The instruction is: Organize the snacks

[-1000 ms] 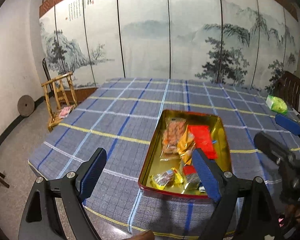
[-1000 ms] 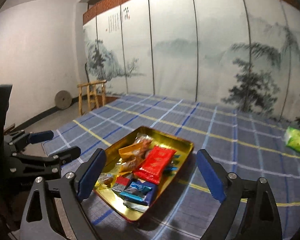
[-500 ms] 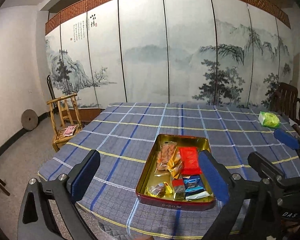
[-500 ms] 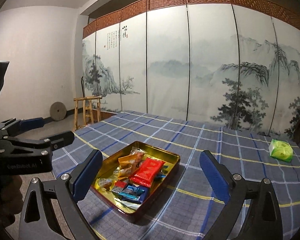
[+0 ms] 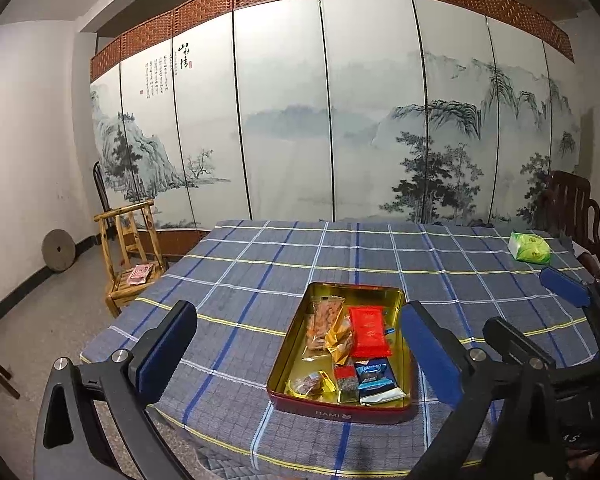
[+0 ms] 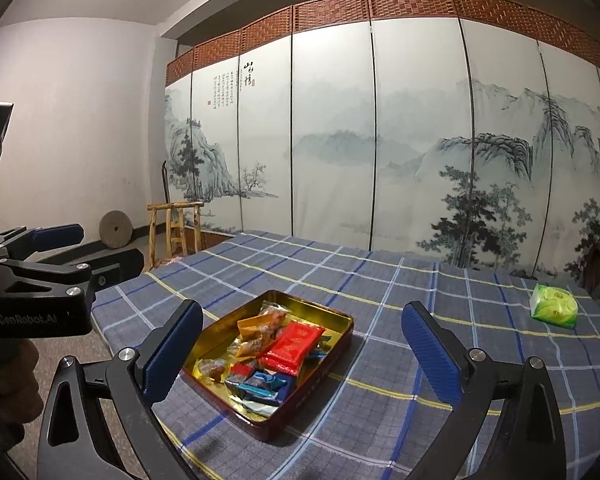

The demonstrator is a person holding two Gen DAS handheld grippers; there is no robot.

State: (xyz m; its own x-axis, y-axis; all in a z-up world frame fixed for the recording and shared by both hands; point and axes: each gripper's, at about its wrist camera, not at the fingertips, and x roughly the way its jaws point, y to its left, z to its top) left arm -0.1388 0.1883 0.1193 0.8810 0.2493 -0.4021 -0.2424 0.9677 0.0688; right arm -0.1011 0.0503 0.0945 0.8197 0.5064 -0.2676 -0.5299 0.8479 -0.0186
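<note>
Pink packet (image 5: 140, 273) on chair (image 5: 130, 256): left view only

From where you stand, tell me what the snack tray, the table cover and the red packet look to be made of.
Snack tray: seemingly metal tin, shiny gold inside, dark red outside; its walls mirror the snacks.
Table cover: woven cloth, matte blue plaid; its frayed edge hangs over the table.
Red packet: probably glossy plastic wrap, with a crimped end.

Glossy gold metal tin (image 5: 396, 300); matt woven plaid tablecloth (image 5: 260, 264).
</note>
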